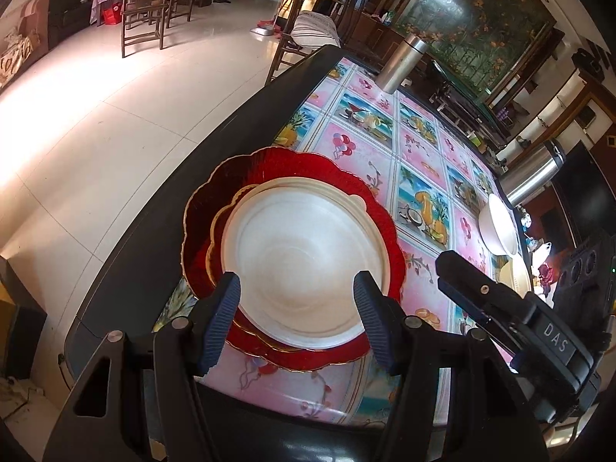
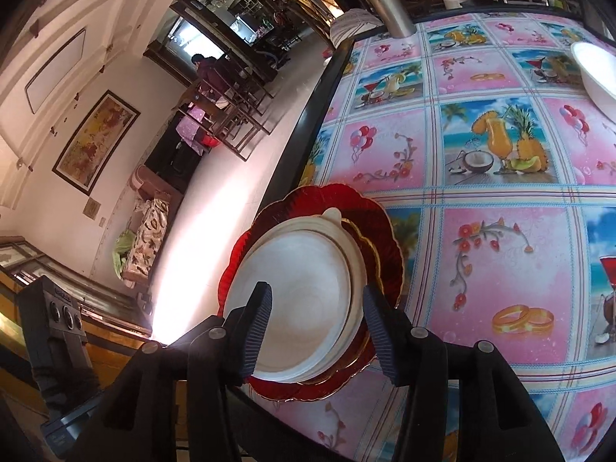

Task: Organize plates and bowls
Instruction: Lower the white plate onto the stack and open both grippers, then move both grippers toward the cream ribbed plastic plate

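A white plate (image 1: 304, 265) lies stacked on a small red plate and a large scalloped red plate (image 1: 215, 192) near the table's near-left edge. My left gripper (image 1: 296, 300) is open, hovering over the stack's near side. The right gripper (image 1: 500, 300) shows to its right in the left wrist view. In the right wrist view the same white plate (image 2: 308, 300) on the red plate (image 2: 331, 200) lies between the fingers of my right gripper (image 2: 315, 323), which is open. A white bowl (image 1: 498, 223) stands farther along the table; it also shows in the right wrist view (image 2: 596, 73).
The table (image 2: 500, 231) has a pink and blue patterned cloth and a dark rim. Two steel flasks (image 1: 400, 63) (image 1: 535, 171) stand at the far side. Floor and wooden chairs (image 1: 146, 11) lie to the left.
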`<state>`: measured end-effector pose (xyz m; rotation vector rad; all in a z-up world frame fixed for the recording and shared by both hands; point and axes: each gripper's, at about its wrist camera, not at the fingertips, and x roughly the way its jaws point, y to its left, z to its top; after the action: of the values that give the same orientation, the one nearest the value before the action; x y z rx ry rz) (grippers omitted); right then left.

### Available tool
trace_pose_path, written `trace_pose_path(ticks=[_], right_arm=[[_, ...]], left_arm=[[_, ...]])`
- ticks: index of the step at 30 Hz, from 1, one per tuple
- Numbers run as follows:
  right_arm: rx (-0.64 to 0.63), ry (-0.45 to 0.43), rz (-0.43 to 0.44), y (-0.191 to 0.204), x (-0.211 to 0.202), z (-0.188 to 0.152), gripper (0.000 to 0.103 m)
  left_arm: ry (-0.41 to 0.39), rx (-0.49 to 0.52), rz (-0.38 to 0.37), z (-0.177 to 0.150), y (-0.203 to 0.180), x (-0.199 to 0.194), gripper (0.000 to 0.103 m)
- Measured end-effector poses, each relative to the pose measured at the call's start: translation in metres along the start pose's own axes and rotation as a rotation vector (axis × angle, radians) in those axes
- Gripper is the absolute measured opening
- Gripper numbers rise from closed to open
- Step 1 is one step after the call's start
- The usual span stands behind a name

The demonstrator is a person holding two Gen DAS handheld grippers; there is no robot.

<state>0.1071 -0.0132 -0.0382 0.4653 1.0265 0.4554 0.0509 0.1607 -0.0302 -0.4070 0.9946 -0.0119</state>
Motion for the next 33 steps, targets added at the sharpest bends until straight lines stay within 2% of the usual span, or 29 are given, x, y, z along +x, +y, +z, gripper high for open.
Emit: trace_pose_path(ticks=[3, 6, 12, 16, 22, 33], right_arm=[[0.013, -0.053, 0.027, -0.017, -0.023, 0.0, 0.061], [0.05, -0.104, -0.01, -0.045, -0.042, -0.002, 0.064], [0.166, -0.127, -0.048, -0.113, -0.063, -0.008, 0.064], [0.202, -0.146, -0.058, -0.145, -0.072, -0.019, 0.064], [0.233, -0.173, -0.055, -0.176, -0.085, -0.033, 0.065], [0.307, -0.333, -0.098, -0.246, -0.154, -0.047, 0.065]], left_arm=[[0.005, 0.038, -0.014, -0.009, -0.019, 0.001, 0.062], [0.03, 0.097, -0.037, -0.021, -0.046, 0.007, 0.062], [0.094, 0.224, -0.074, -0.056, -0.099, 0.023, 0.062], [0.171, 0.292, -0.087, -0.084, -0.127, 0.044, 0.062], [0.266, 0.343, -0.086, -0.113, -0.152, 0.069, 0.062], [0.321, 0.431, -0.104, -0.138, -0.205, 0.09, 0.063]])
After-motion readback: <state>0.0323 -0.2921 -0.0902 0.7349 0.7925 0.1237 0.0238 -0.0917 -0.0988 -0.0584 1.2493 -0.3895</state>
